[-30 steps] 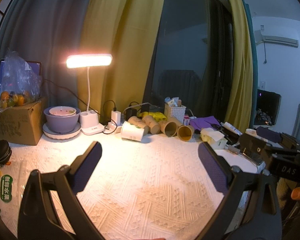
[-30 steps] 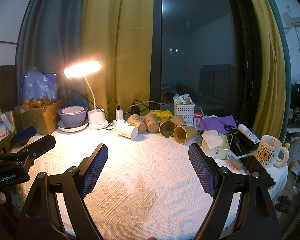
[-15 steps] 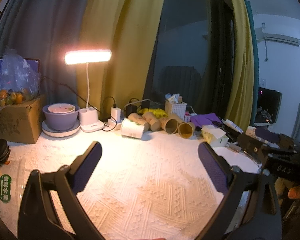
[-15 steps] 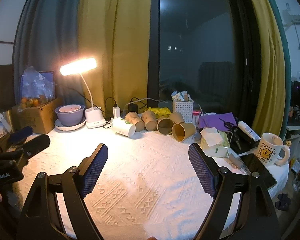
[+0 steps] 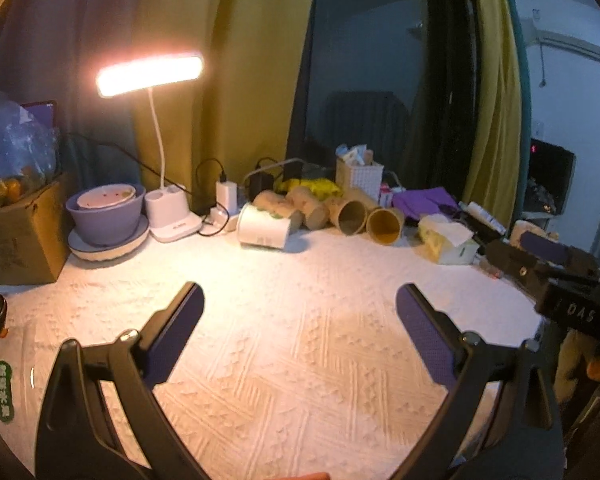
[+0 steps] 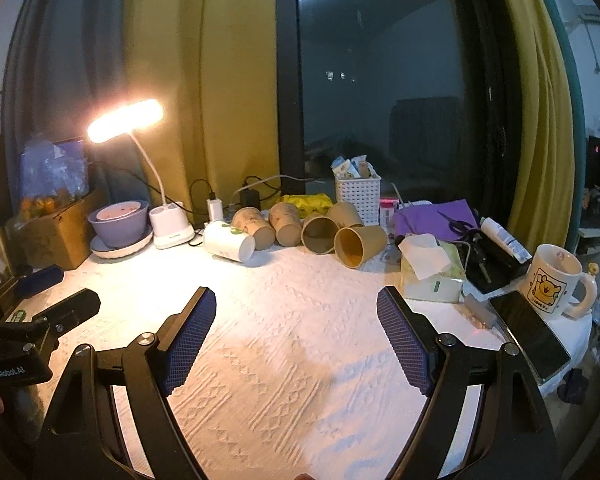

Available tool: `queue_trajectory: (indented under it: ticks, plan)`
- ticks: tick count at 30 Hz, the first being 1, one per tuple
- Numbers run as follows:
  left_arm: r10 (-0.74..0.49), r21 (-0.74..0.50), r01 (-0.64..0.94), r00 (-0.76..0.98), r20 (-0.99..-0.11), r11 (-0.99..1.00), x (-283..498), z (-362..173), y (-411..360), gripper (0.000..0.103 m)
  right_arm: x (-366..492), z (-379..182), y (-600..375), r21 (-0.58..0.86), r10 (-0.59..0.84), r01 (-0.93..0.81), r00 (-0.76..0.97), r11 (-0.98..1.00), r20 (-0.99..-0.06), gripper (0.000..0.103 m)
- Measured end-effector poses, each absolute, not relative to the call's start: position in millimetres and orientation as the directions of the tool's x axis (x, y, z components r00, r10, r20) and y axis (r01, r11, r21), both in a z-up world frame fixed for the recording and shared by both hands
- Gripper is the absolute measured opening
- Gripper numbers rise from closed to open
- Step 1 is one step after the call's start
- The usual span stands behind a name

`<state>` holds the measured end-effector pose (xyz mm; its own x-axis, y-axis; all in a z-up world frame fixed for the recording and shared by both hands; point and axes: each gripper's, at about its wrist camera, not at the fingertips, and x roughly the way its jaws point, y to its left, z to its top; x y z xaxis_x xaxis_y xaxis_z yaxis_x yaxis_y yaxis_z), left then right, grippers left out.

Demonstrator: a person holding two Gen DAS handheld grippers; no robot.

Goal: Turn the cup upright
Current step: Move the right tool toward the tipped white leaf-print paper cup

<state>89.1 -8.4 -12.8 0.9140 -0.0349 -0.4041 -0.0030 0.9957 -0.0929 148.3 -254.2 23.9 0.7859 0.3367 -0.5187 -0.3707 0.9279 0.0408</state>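
Note:
Several paper cups lie on their sides in a row at the back of the table. A white cup (image 5: 264, 230) (image 6: 229, 243) lies at the left end, brown cups (image 5: 385, 224) (image 6: 358, 245) to its right with mouths facing me. My left gripper (image 5: 300, 304) is open and empty, hovering over the white textured cloth well short of the cups. My right gripper (image 6: 296, 308) is open and empty too, also short of the cups. Each gripper shows at the other view's edge.
A lit desk lamp (image 5: 150, 74) and a purple bowl on a plate (image 5: 106, 216) stand back left beside a cardboard box (image 5: 18, 236). A tissue pack (image 6: 430, 272), phone (image 6: 530, 334) and mug (image 6: 556, 282) sit at the right. A white basket (image 6: 358, 194) stands behind the cups.
Both views have shifted slightly, the scene sitting a little lower and farther than a second ago. Both grippers stay open. Nothing on the table has moved.

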Motion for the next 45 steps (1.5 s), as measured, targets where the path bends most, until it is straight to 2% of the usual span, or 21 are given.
queue_trajectory:
  ticks: [7, 22, 28, 45]
  plan:
    - [-0.020, -0.091, -0.027, 0.877, -0.481, 0.996, 129.7, -15.5, -8.5, 0.098, 187.4, 19.3, -262.7, 0.064, 0.324, -0.346, 0.777, 0.936, -0.540, 0.085]
    - [0.012, -0.073, -0.065, 0.822, -0.569, 0.995, 210.3, -17.2, -1.0, 0.098, 269.4, 10.2, -271.6, 0.085, 0.294, -0.303, 0.758, 0.949, -0.582, 0.085]
    - [0.006, -0.117, -0.100, 0.784, -0.620, 0.988, 242.7, -27.2, 8.8, 0.098, 299.0, 1.6, -268.5, 0.085, 0.300, -0.315, 0.737, 0.945, -0.606, 0.085]
    - [-0.015, -0.253, -0.224, 0.721, -0.692, 0.941, 334.7, -59.0, 22.0, 0.098, 374.0, -31.0, -244.7, 0.095, 0.342, -0.380, 0.661, 0.920, -0.668, 0.085]
